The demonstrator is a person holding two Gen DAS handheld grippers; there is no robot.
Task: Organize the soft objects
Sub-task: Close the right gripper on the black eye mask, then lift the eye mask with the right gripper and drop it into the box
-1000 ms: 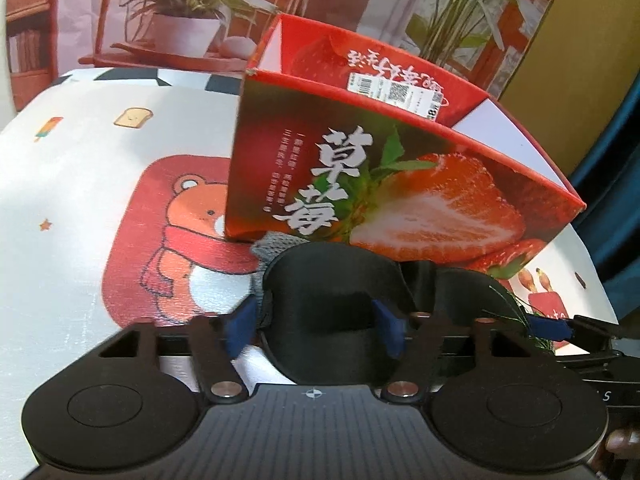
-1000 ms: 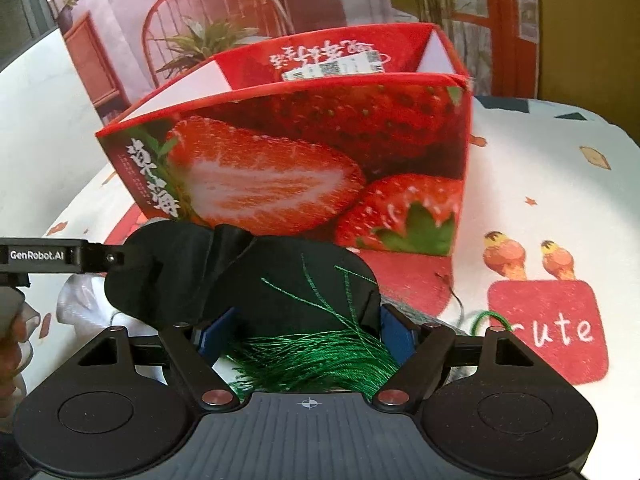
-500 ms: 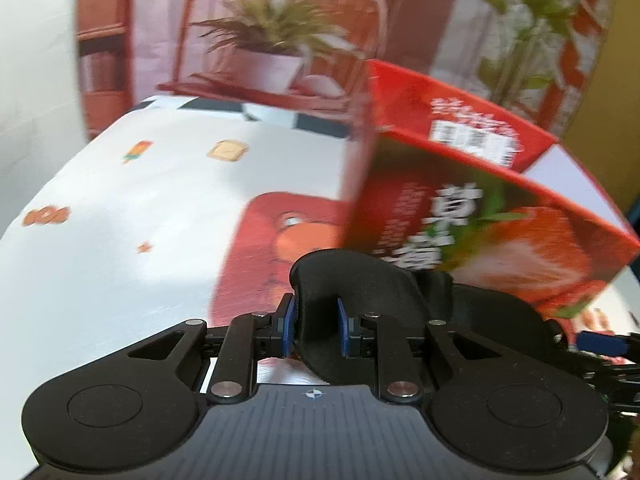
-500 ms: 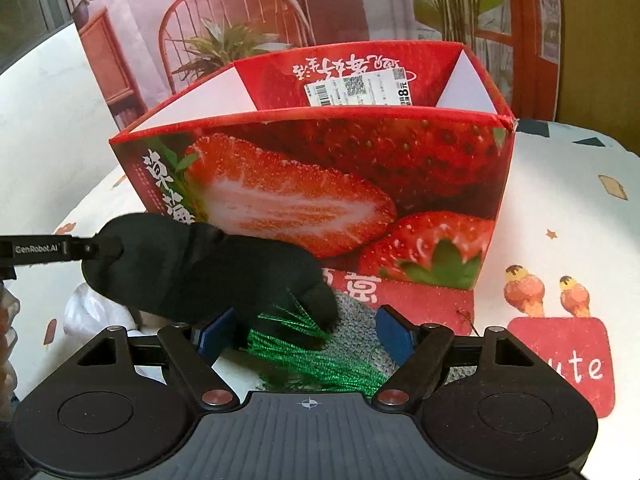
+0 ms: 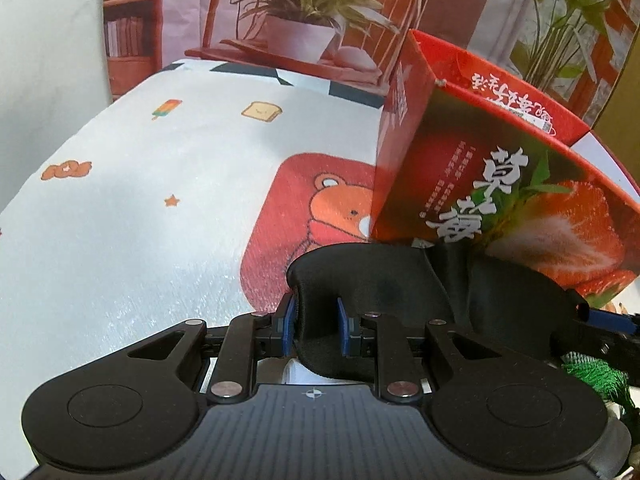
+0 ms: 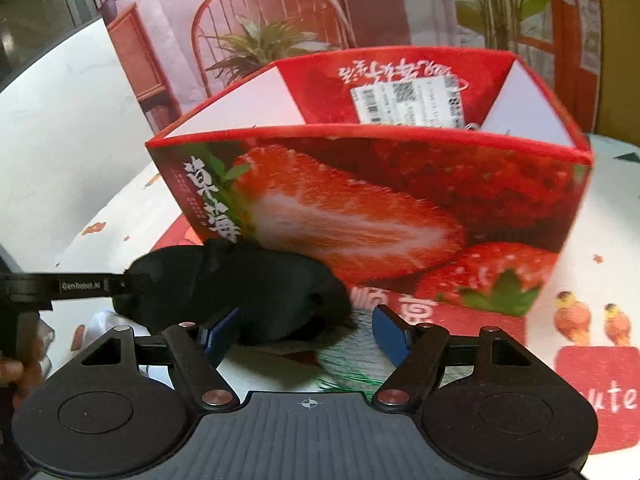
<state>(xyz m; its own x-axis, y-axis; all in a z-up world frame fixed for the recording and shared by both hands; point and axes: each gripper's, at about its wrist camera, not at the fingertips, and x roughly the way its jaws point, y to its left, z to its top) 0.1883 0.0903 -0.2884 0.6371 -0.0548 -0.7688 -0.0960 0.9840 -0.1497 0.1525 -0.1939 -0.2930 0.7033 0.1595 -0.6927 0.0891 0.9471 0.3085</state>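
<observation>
My left gripper [image 5: 316, 320] is shut on one end of a black eye mask [image 5: 384, 292] and holds it above the table. The mask also shows in the right wrist view [image 6: 240, 288], hanging from the left gripper's finger [image 6: 80, 285]. My right gripper [image 6: 306, 326] is open, its blue pads either side of the mask's free end and apart from it. The red strawberry box [image 6: 360, 216] stands open-topped just behind; it also shows in the left wrist view [image 5: 480, 184]. A green tassel [image 6: 348, 376] and a grey knit piece [image 6: 360, 322] lie under the right gripper.
The table [image 5: 140, 200] has a white cloth with a red bear patch [image 5: 320, 208]. A potted plant and a wooden chair stand behind it. A white soft item [image 6: 100, 318] lies at the left near the hand. The green tassel shows at the left view's right edge [image 5: 596, 376].
My left gripper closed on the eye mask and lifted it up and left. My right gripper, earlier around the mask's other end and tassel, is open and the mask's end has slipped clear.
</observation>
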